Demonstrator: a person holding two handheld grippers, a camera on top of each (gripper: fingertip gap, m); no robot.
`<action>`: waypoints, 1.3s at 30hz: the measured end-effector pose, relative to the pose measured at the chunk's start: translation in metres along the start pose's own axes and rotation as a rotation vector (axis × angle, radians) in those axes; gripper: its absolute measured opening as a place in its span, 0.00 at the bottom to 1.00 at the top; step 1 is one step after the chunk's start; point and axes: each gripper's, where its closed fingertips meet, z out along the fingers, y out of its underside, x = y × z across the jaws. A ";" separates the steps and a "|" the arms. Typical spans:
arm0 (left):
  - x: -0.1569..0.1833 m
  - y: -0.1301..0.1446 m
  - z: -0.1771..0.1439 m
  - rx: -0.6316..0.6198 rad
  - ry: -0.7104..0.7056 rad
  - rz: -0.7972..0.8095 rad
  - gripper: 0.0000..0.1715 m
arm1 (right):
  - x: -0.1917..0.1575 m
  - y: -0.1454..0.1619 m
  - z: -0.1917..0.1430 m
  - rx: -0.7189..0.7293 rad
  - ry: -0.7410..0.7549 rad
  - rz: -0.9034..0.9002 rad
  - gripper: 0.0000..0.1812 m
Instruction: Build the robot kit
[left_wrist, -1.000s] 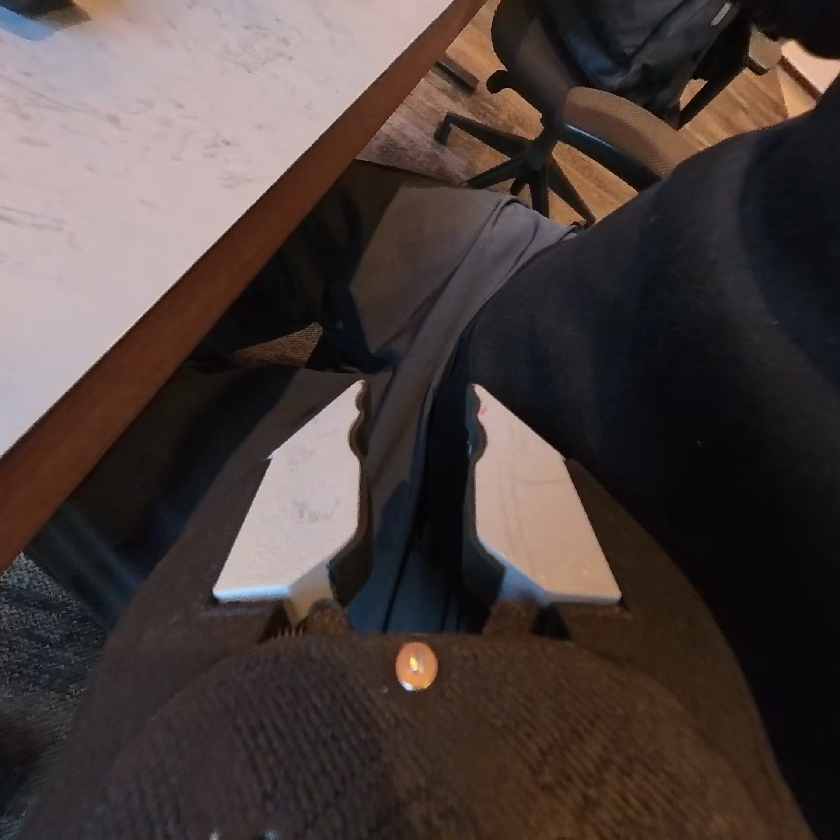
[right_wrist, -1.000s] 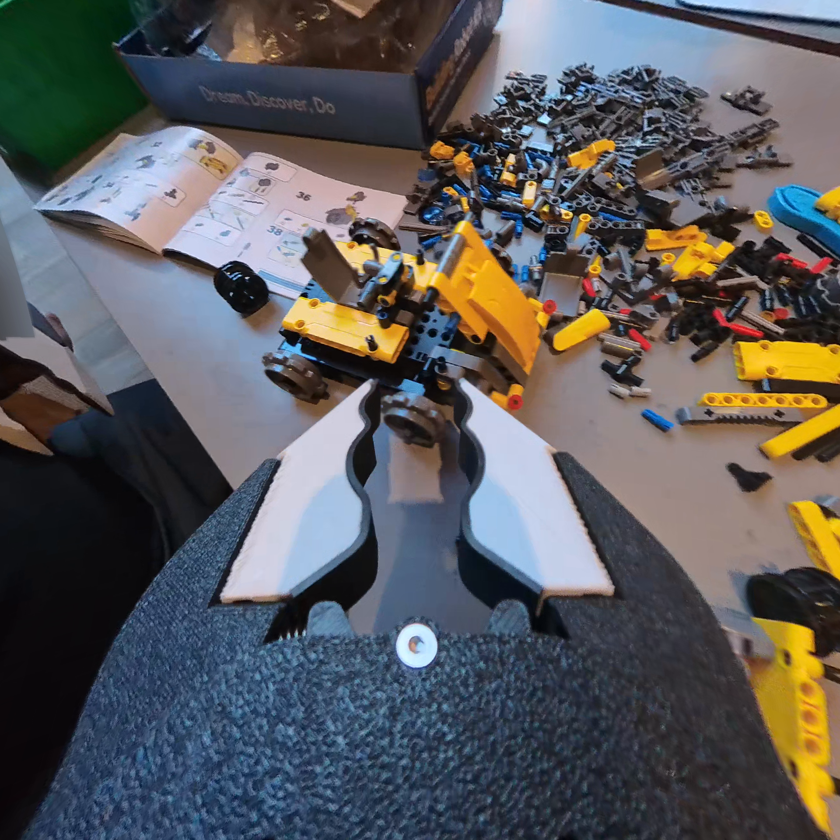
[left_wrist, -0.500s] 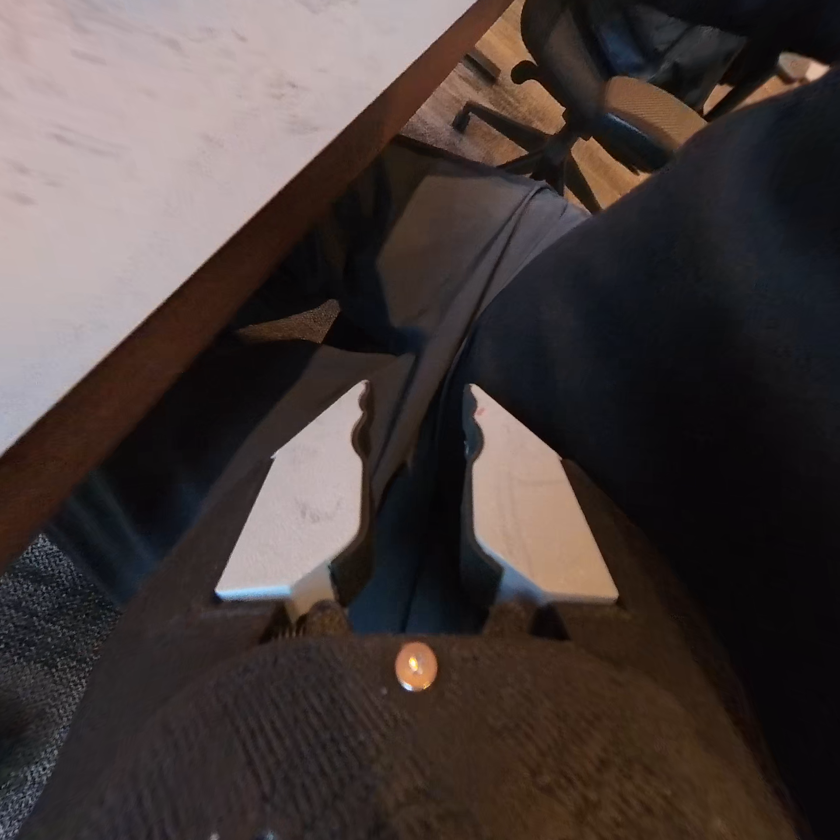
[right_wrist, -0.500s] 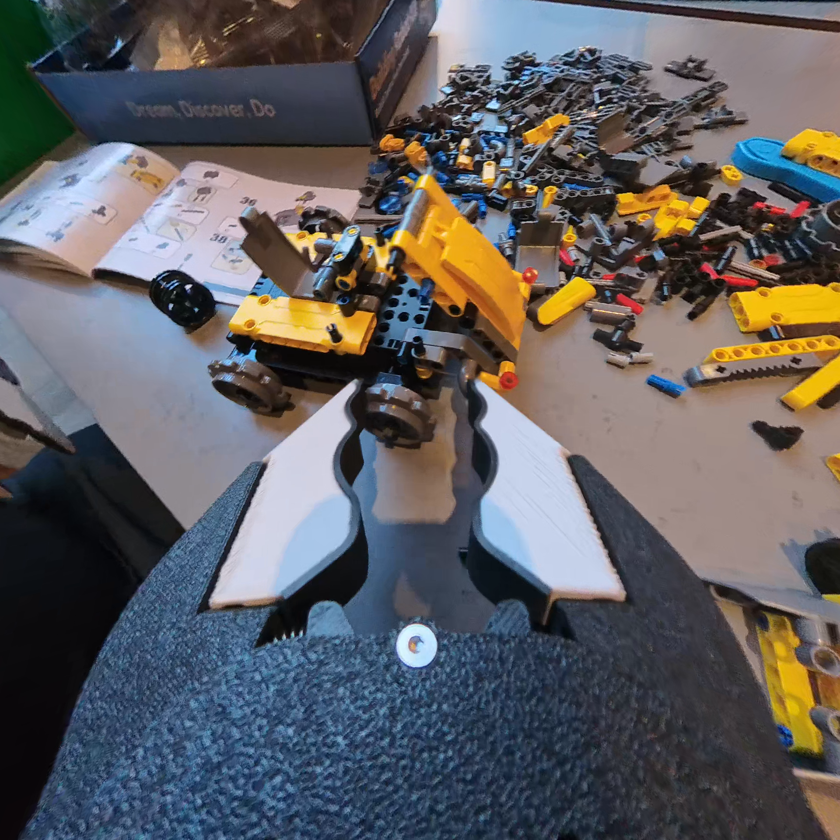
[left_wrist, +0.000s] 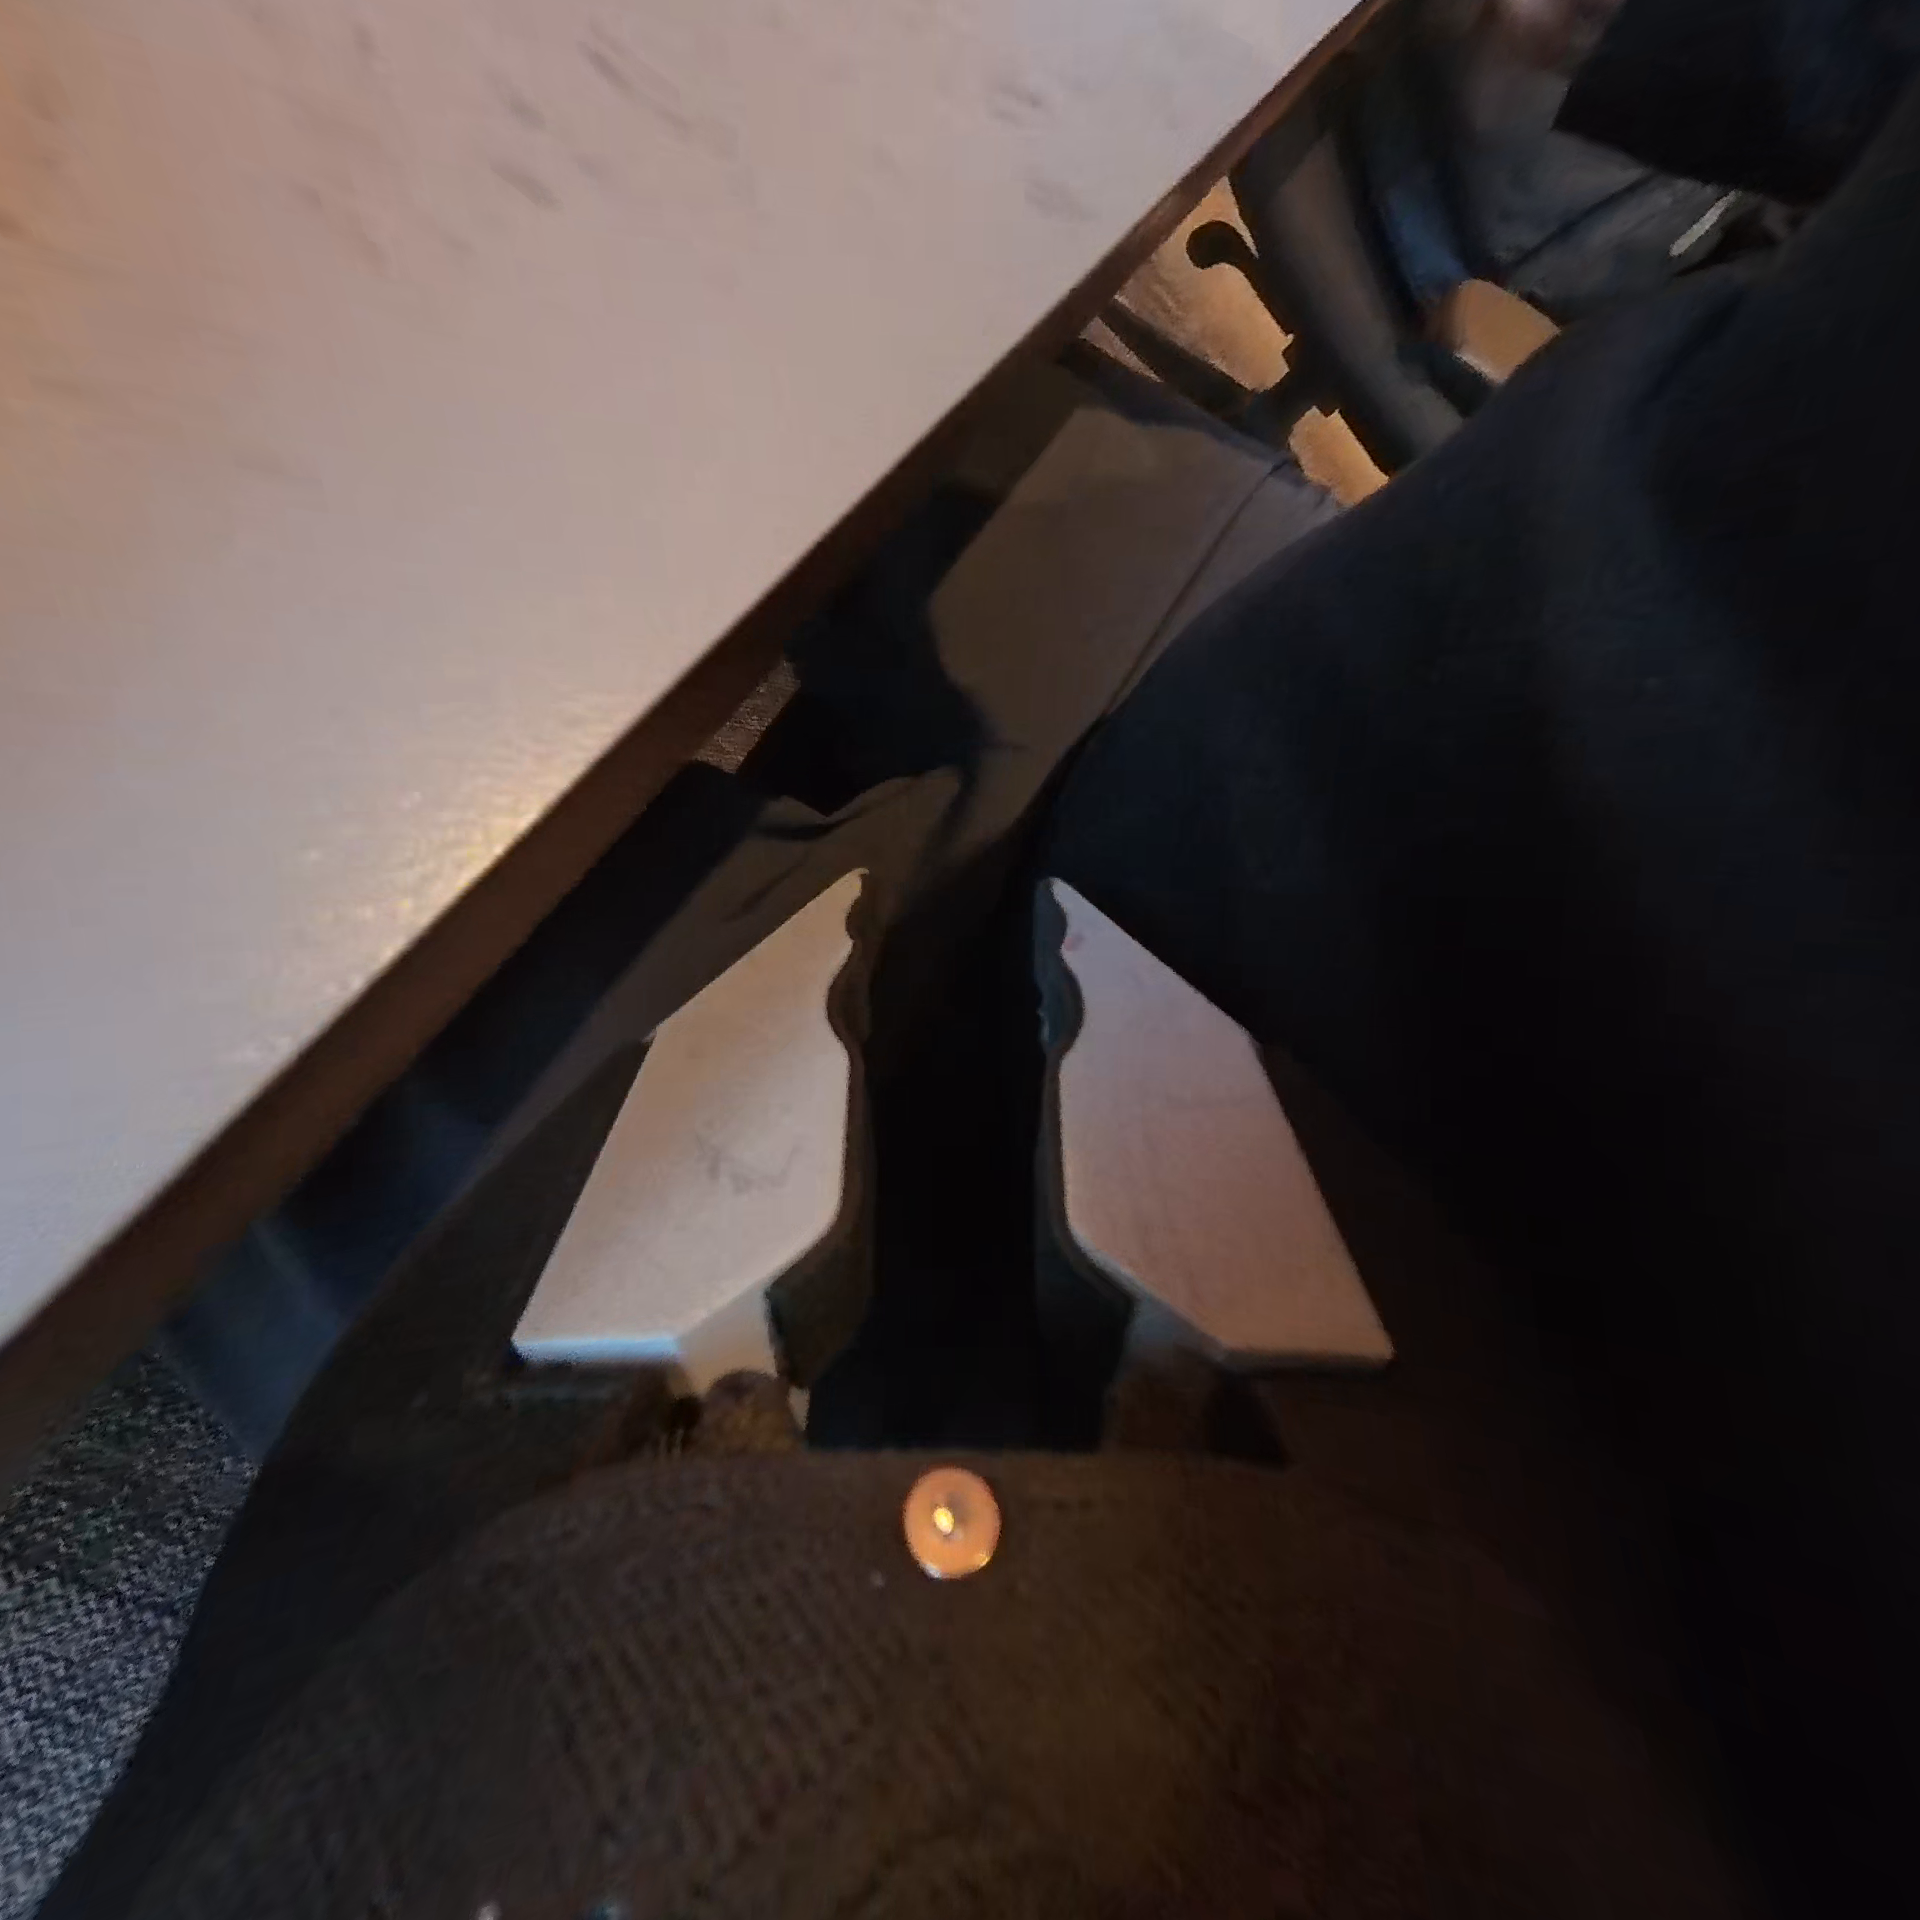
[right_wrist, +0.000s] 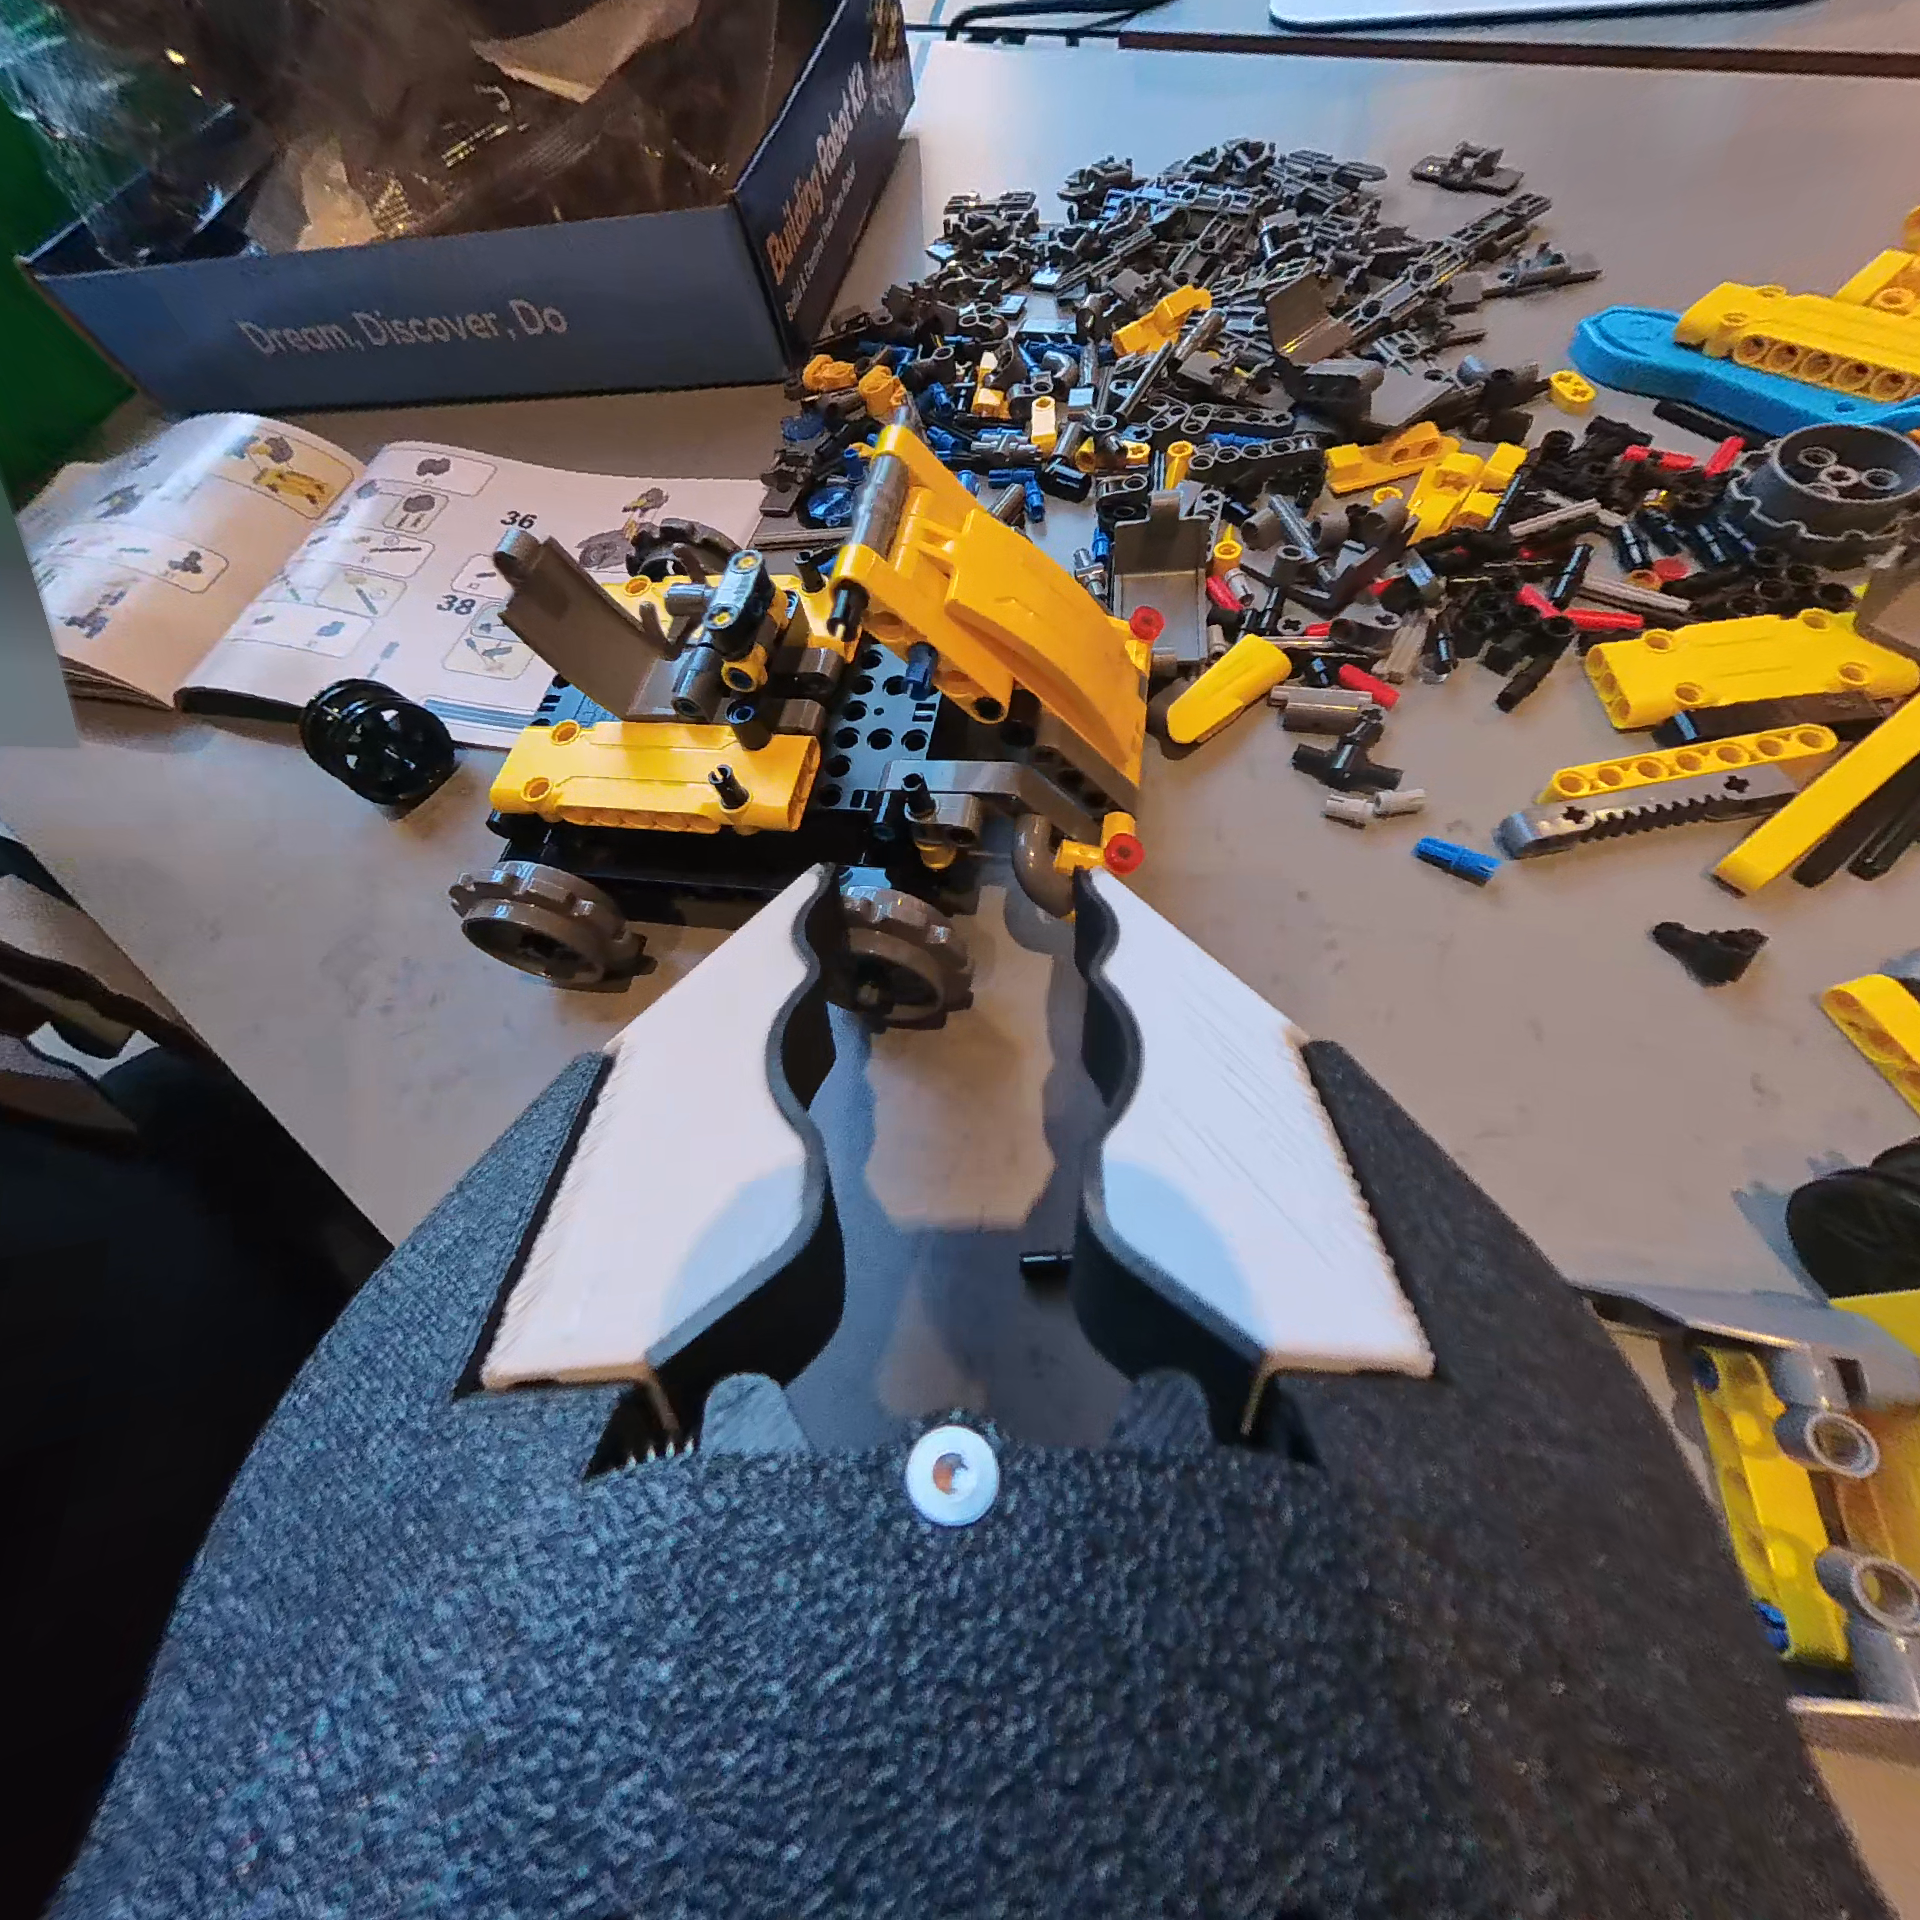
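Note:
My right gripper (right_wrist: 951, 894) is open, low over the grey table (right_wrist: 1351, 1091). Its fingertips flank the near grey toothed wheel (right_wrist: 899, 956) of a half-built yellow and black brick vehicle (right_wrist: 831, 707) without visibly touching it. A small black pin (right_wrist: 1044, 1260) lies on the table between the fingers. My left gripper (left_wrist: 956, 894) is open and empty, held below the brown edge of a white table (left_wrist: 416, 520), over a person's dark-clothed lap (left_wrist: 1558, 831).
A loose black wheel (right_wrist: 376, 740) and an open instruction booklet (right_wrist: 312, 561) lie left of the vehicle. A dark blue box (right_wrist: 468, 322) stands behind. A pile of several loose pieces (right_wrist: 1299, 416) spreads to the right. An office chair (left_wrist: 1340, 312) stands beyond the lap. Tip to tip, the grippers are about 30 cm apart.
My right gripper has moved in on the vehicle and its jaws have spread around the near wheel. My left gripper has drifted closer under the table edge and its jaws have narrowed a little.

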 end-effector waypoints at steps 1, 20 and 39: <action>-0.001 0.000 0.000 0.000 -0.001 -0.003 0.16 | 0.000 0.000 0.000 0.001 0.001 -0.005 0.24; 0.017 -0.004 0.002 -0.021 -0.047 0.101 0.18 | -0.015 -0.002 -0.013 0.053 0.016 -0.149 0.22; 0.020 -0.004 0.015 -0.070 -0.118 0.181 0.17 | 0.135 0.005 -0.061 -0.616 0.142 -0.226 0.13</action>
